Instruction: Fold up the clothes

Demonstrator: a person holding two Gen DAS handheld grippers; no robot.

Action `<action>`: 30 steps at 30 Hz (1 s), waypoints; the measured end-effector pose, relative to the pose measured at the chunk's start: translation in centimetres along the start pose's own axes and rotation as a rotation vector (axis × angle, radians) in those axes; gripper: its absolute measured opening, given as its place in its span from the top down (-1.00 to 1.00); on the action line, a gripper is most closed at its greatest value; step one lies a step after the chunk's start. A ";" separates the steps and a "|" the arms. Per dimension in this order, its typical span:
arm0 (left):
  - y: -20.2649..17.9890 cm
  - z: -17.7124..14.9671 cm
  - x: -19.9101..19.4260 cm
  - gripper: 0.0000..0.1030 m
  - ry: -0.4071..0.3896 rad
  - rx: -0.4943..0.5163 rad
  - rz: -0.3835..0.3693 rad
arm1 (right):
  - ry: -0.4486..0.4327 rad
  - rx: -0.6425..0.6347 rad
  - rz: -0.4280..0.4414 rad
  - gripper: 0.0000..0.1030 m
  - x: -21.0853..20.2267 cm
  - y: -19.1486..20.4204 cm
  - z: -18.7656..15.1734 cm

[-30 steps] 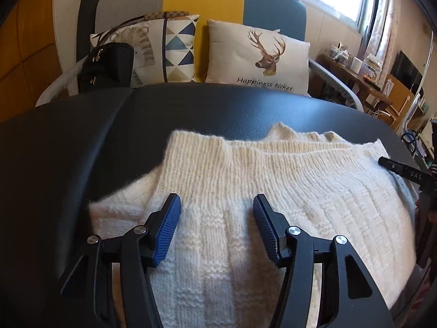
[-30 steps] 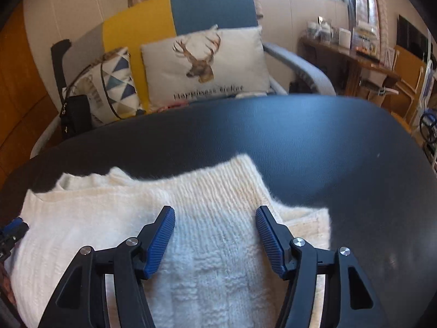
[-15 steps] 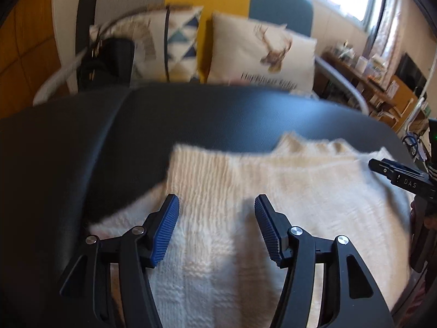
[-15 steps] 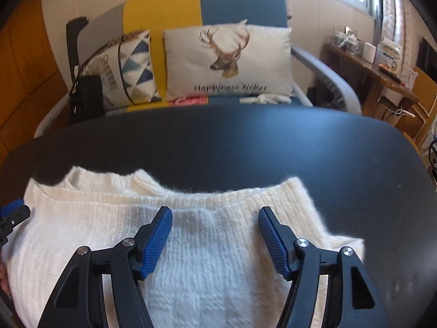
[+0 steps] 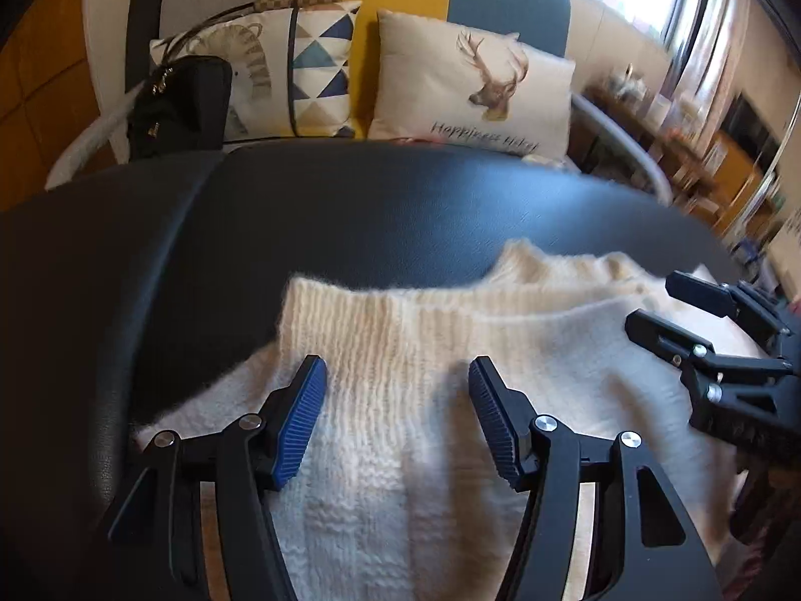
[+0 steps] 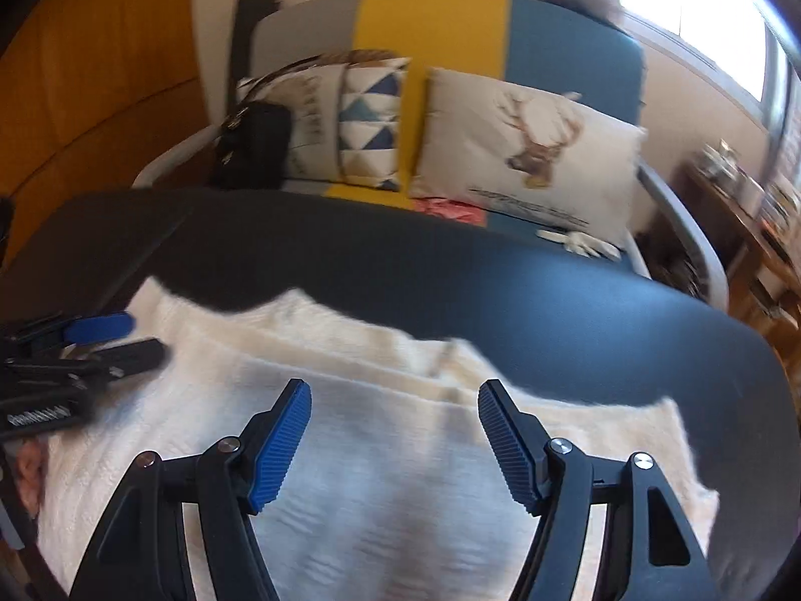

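- A cream knitted sweater (image 5: 400, 400) is laid on the dark bench (image 5: 350, 210), filling the lower half of both wrist views; it is spread flat there, presumably so that folds can be made against a firm surface.
- In the left wrist view a ribbed edge of the sweater is seen doubled over the body of the knit at centre frame, so a fold is judged to be already laid, and further folds are probably left to do.
- The left gripper (image 5: 398, 418) is held at lower centre of its frame, above the ribbed part. Its fingers (image 5: 300, 425) are apart and nothing is clamped between them; only knit is seen in the gap, underneath.
- The right gripper (image 6: 395, 438) is held at lower centre of its own frame, over the layered right part of the sweater. Its jaws have just been opening, and no cloth is pinched between its fingers (image 6: 280, 445); the wide gap is judged to be a release after a fold, or readiness for a fresh grasp.
- The right gripper is also seen at the right edge of the left wrist view, and the left gripper at the left edge of the right wrist view, so both are kept over the garment, close together.
- A sofa (image 5: 500, 5) with a deer cushion (image 5: 475, 85) is seen across the top of the frame, beyond the bench and clear of the work.
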State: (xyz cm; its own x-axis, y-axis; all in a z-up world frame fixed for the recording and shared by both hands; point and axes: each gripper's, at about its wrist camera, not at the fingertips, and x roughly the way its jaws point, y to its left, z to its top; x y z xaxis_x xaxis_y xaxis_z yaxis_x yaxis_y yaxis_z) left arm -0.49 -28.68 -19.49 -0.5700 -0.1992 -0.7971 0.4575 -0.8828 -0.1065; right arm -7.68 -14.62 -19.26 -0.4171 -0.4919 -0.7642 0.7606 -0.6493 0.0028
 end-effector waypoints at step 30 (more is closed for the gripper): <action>-3.2 -4.1 -5.2 -0.30 -0.111 0.077 -0.023 | -0.064 0.382 -0.102 -0.39 -8.9 -11.5 -10.2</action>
State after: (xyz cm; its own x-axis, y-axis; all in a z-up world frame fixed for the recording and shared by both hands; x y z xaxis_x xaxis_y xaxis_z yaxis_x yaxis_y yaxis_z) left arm 3.80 -23.10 -17.46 -0.6536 -0.2204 -0.7241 0.3919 -0.9170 -0.0746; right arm -7.65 3.19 -19.07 -0.5199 -0.4411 -0.7315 0.4793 -0.8595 0.1776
